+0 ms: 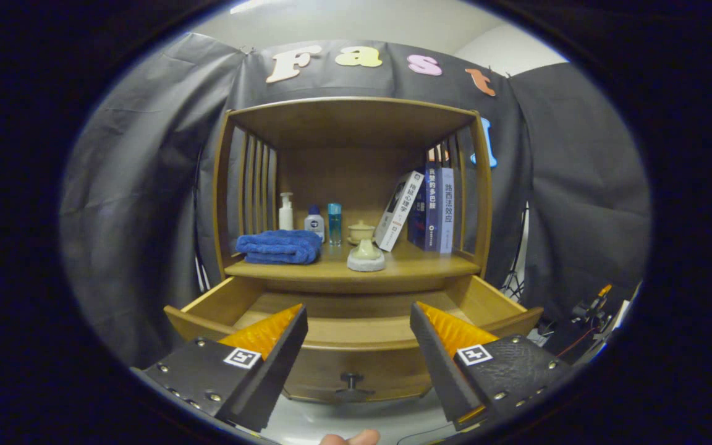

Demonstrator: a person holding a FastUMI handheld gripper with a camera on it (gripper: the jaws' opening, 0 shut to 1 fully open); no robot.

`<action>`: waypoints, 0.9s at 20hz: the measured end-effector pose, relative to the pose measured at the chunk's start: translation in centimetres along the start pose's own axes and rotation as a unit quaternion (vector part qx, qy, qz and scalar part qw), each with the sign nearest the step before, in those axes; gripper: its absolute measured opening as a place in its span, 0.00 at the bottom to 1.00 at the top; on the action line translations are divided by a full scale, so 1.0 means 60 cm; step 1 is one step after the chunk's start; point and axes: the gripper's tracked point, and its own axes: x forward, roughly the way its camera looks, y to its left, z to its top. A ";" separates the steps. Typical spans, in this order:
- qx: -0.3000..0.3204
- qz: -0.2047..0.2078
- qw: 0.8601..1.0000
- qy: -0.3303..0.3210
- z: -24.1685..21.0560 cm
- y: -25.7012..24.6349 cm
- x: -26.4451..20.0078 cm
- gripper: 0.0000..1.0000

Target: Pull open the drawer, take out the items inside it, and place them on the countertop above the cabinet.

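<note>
i am holding my tool [356,330] released and empty over the pulled-out drawer [356,337], lining up to reach for whatever is lying inside.

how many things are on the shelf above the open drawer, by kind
Towel: 1
Bottles: 3
Books: 3
Lidded pot: 1
Pale ornament: 1
Total: 9
Gripper open, over the drawer.
</note>
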 end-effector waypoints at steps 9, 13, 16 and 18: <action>0.004 0.025 0.999 0.038 -0.110 0.003 0.014 0.99; 0.014 0.035 0.998 0.048 -0.136 0.011 0.031 0.99; 0.017 0.035 0.998 0.039 -0.139 0.006 0.034 0.98; 0.032 0.038 0.998 0.028 -0.136 0.007 0.035 0.98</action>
